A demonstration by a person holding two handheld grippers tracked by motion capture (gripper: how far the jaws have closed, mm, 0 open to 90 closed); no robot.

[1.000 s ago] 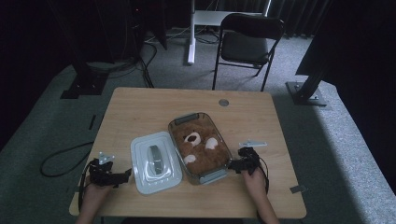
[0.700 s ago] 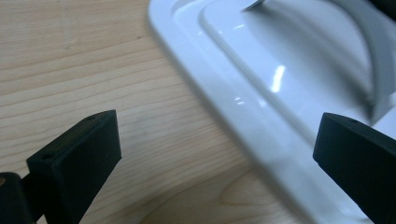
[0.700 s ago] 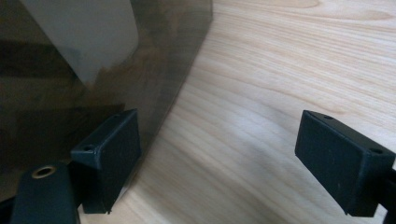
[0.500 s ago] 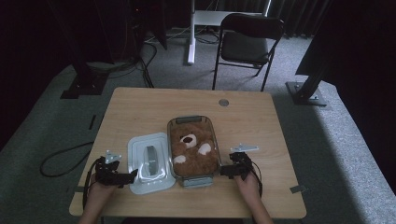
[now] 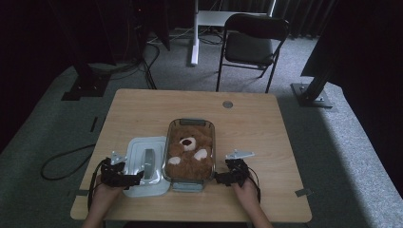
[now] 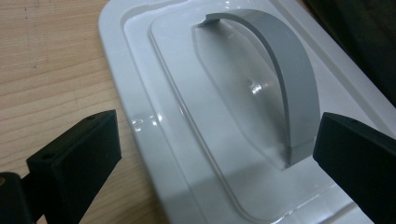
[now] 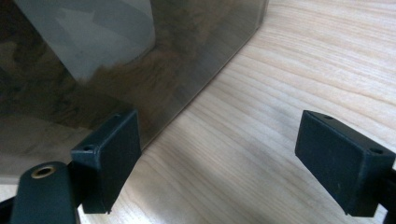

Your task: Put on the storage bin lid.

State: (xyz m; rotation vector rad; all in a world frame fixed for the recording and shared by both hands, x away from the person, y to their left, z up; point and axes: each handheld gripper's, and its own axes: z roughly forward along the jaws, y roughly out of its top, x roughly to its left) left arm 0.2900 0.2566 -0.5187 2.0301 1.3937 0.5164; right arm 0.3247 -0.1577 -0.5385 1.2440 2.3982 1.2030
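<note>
Already wide open and empty, the left hand-held gripper [image 6: 215,154] straddled the lid [image 6: 224,116] low in frame; a shallow bite on its handle [image 6: 280,74] could slip.

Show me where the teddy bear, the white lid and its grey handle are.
teddy bear [image 5: 189,142]: high view, on its face, inside the clear container.
white lid [image 5: 135,152]: high view, on its flat left part.
grey handle [image 6: 285,70]: left gripper view, on the arched strip.
</note>
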